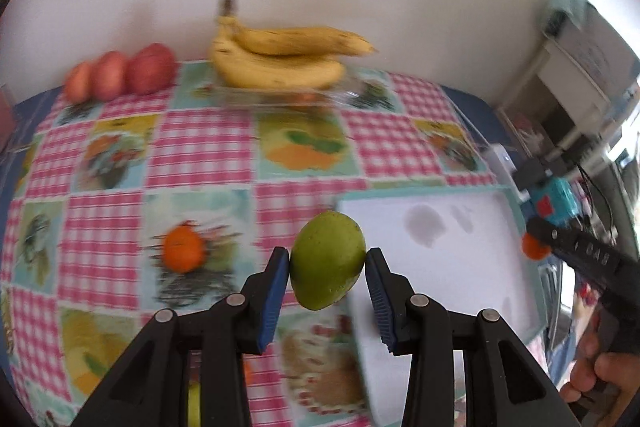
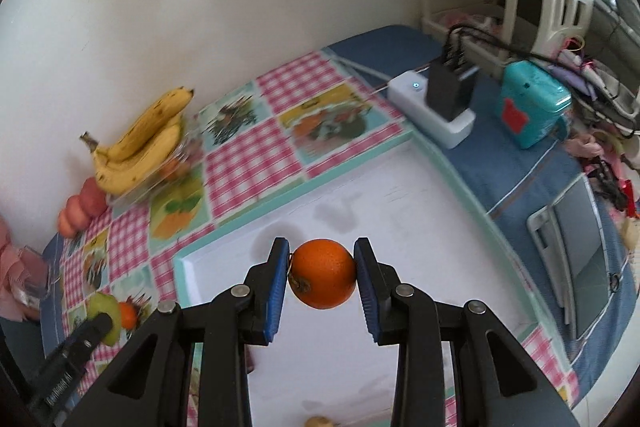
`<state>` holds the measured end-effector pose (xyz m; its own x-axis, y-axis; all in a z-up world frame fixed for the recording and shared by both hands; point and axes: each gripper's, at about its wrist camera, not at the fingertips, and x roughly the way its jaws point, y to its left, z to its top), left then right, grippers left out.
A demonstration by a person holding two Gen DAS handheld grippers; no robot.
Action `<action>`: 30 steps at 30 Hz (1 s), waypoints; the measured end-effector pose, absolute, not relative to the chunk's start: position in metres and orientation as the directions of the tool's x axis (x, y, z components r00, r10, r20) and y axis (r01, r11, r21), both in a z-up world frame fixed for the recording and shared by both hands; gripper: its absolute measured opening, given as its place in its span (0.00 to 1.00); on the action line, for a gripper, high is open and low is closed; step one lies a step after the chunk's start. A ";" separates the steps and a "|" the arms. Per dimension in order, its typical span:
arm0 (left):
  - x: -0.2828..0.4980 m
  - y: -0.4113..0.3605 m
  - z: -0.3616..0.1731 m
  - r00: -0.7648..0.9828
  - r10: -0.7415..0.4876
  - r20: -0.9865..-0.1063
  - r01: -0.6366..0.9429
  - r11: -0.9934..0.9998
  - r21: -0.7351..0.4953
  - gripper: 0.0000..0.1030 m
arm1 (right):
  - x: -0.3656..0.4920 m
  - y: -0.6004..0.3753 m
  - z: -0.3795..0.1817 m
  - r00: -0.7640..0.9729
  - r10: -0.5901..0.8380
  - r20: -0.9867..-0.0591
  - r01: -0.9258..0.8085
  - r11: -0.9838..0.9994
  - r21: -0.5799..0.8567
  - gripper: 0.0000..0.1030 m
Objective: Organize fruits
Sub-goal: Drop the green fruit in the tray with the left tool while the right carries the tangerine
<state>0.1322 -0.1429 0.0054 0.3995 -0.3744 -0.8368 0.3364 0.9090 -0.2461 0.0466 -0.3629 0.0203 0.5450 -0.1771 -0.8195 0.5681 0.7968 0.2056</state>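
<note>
My left gripper is shut on a green mango, held above the left rim of a white tray. In the right wrist view my right gripper is shut on an orange, which hangs over the same white tray. A second orange lies on the checked tablecloth to the left. From the right wrist view the left gripper shows at the lower left with the green mango. The right gripper appears at the right of the left wrist view, a hand below it.
A bunch of bananas rests in a clear dish at the wall, with red apples to its left. A white box with a black charger, a teal tin and a laptop sit on the blue cloth right of the tray.
</note>
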 end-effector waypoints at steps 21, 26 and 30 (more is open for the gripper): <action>0.134 -0.224 -0.035 0.348 -0.418 -0.839 0.464 0.854 -0.233 0.38 | 0.064 -0.393 -0.040 0.430 -0.138 -0.892 0.585 0.795 0.160 0.34; 0.138 -0.222 -0.036 0.351 -0.413 -0.840 0.458 0.859 -0.230 0.38 | 0.065 -0.397 -0.053 0.398 -0.139 -0.907 0.591 0.795 0.138 0.34; 0.140 -0.220 -0.037 0.351 -0.406 -0.844 0.450 0.864 -0.228 0.38 | 0.066 -0.397 -0.059 0.384 -0.141 -0.912 0.588 0.799 0.124 0.34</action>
<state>0.1399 -0.2195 -0.0373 0.3513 -0.4057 -0.8438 0.4499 0.8635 -0.2279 0.0661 -0.3970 -0.0591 0.3842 -0.1406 -0.9125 0.5877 0.7995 0.1243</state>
